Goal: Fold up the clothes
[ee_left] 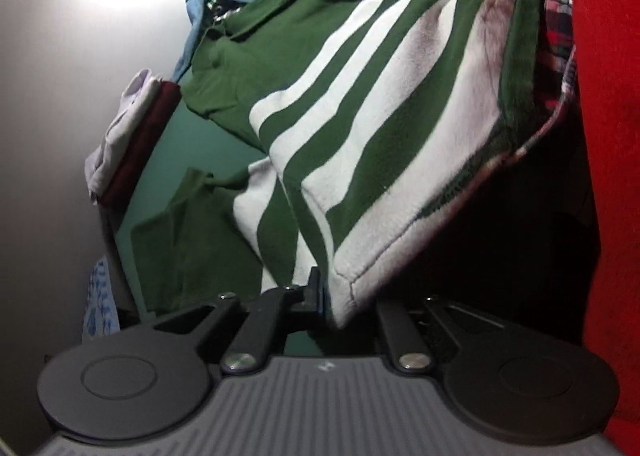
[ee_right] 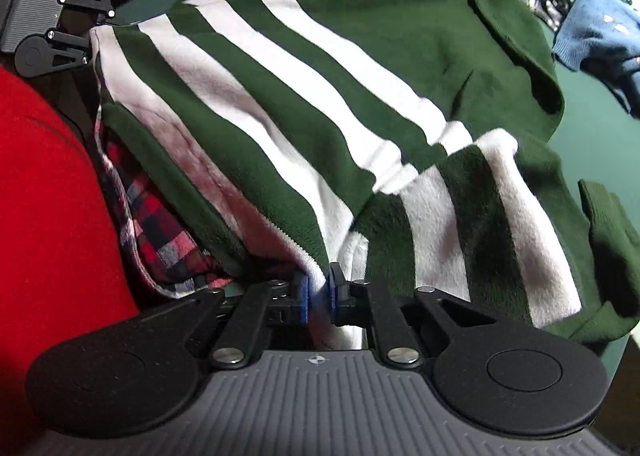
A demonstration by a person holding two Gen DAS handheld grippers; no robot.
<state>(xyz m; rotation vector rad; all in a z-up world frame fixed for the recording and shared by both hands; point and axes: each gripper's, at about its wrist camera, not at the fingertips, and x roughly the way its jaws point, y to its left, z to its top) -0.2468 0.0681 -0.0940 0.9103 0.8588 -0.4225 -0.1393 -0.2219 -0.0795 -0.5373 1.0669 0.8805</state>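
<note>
Sweater (ee_right: 304, 104), green with white stripes, soft, thick and floppy, lies spread on the green desk (ee_right: 592, 144), hem corners clenched by left tongs (ee_left: 326, 296) and right tongs (ee_right: 319, 292) at six o'clock, the best hold.

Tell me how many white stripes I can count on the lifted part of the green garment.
3 narrow white stripes run side by side along the green garment, beside a wider white band at the hem. More may be hidden in the folds.
</note>
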